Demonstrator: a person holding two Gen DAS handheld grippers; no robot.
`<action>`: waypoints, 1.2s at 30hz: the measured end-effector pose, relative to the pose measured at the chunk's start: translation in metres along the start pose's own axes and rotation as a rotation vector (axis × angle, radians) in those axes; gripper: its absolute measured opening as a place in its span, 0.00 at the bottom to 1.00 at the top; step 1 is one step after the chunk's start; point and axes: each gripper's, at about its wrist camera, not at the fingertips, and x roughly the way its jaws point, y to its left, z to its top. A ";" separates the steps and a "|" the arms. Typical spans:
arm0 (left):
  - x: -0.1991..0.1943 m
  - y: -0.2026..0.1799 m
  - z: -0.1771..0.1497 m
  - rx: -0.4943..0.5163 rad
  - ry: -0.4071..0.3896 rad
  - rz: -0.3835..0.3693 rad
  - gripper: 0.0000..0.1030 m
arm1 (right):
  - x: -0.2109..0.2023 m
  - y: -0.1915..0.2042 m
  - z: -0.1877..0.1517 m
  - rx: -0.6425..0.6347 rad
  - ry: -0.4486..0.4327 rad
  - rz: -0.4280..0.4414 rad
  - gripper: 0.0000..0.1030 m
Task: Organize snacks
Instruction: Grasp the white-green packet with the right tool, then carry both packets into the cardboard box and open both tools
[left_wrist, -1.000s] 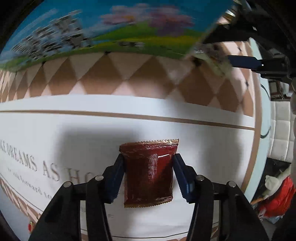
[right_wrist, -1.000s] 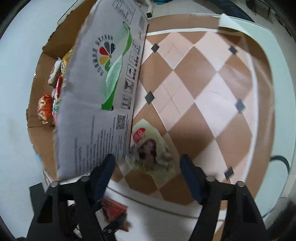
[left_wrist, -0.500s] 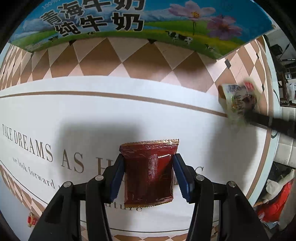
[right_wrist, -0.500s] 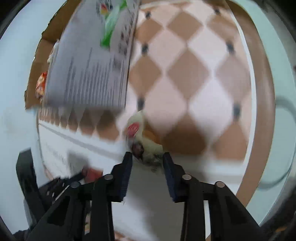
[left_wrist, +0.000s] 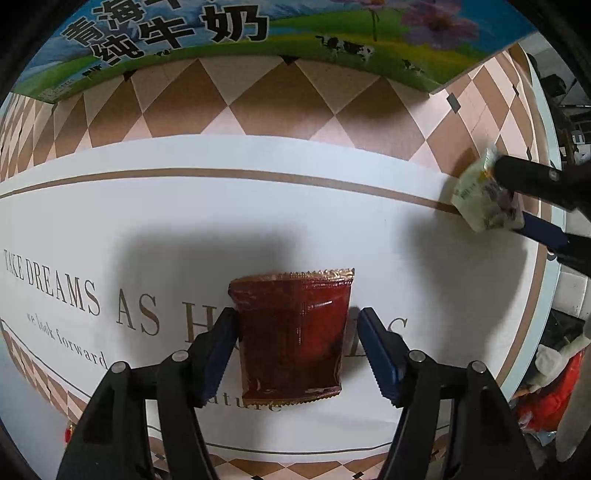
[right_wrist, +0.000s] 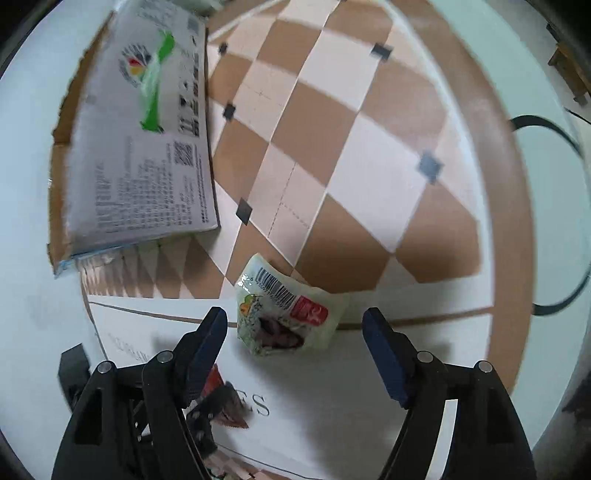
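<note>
Both claws have just been opening, each with a packet between its pads. The left claw points straight down over the red packet, which lies flat on the white part of the table; the right pad stands clear of the packet's edge, while the left pad is at or just beside the other edge, so the grip looks released. The right claw is spread wide, and the pale packet lies loose between its pads, touching neither, on the brown line of the table print. The box stands further back on the checked pattern.

The step looks like setting both packets down side by side. To do it well, I would let each claw finish spreading before it lifts, then raise it straight up, so no pad drags a packet's crimped edge and skews it. The left pad needs most care, being so near the foil. The pale packet sits crumpled and tilted; a light nudge could square it with the red one.
</note>
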 end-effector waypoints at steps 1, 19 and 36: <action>0.002 -0.004 0.000 0.002 0.001 0.003 0.63 | 0.003 0.004 0.001 -0.008 -0.008 -0.009 0.79; 0.009 -0.003 -0.020 0.025 -0.062 0.070 0.49 | 0.039 0.090 -0.036 -0.211 -0.080 -0.213 0.39; -0.116 0.039 -0.033 0.041 -0.227 -0.070 0.49 | -0.053 0.098 -0.063 -0.196 -0.142 -0.005 0.39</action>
